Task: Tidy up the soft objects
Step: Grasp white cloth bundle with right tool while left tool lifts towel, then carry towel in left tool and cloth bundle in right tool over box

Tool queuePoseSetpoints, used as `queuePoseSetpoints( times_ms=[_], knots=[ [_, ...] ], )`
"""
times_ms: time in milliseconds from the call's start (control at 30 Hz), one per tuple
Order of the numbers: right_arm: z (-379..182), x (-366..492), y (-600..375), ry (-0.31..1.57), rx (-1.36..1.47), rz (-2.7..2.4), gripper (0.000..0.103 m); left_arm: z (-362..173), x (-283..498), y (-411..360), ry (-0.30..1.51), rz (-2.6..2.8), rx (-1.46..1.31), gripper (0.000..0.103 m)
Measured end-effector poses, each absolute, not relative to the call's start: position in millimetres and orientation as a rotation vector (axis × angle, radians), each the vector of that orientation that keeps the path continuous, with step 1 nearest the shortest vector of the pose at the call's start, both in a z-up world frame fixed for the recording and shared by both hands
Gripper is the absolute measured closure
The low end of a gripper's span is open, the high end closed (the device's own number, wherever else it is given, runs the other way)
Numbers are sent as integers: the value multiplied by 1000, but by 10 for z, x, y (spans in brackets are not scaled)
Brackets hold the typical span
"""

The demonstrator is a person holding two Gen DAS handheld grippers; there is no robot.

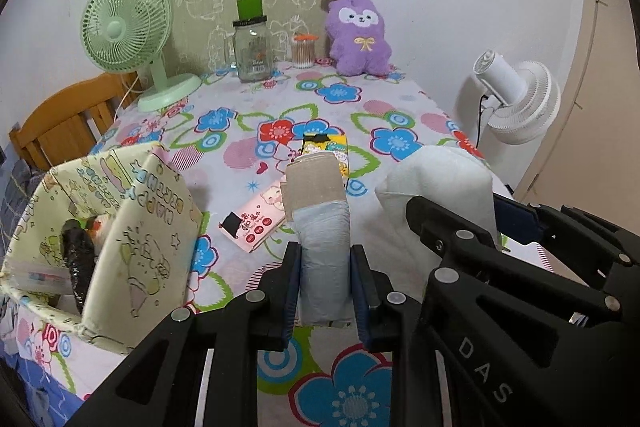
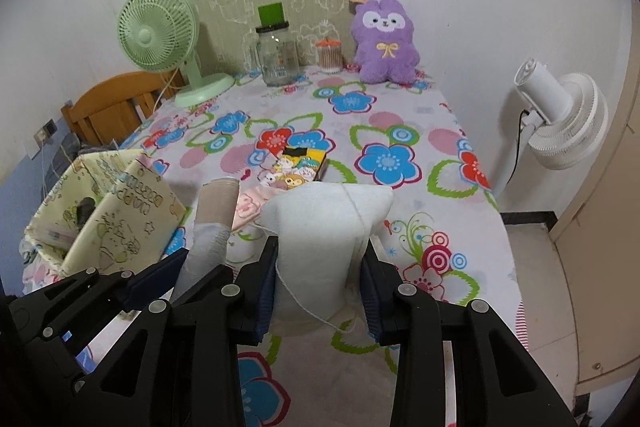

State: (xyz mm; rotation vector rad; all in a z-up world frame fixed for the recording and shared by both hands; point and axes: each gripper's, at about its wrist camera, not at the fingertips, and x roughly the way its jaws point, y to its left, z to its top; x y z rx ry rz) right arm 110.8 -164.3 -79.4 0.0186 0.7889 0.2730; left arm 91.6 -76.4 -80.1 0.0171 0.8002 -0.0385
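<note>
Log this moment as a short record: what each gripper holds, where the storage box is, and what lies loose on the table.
left gripper: shut on grey-and-tan soft roll
right gripper: shut on white soft pad
storage box: open, table's left edge, some items inside
loose on tablecloth: pink packet, yellow packet
back of table: green fan, glass jar, purple plush

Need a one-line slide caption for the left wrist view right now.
Left gripper holds a rolled cloth beside the fabric basket on the flowered table.
</note>
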Motion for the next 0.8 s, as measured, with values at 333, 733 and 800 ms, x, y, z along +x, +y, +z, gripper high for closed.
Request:
queuePoseSetpoints(
  times_ms=[333,733,800],
  knots=[
    [-529,897,-1649,745,23,252,63,-558,744,-757,768,-48,23,80],
    [-185,665,-1665,695,32,236,63,-255,546,-737,724,-76,28,79],
    [-135,630,-1654,686,28,231,63,-217,505,-723,715,-81,26,79]
  ],
)
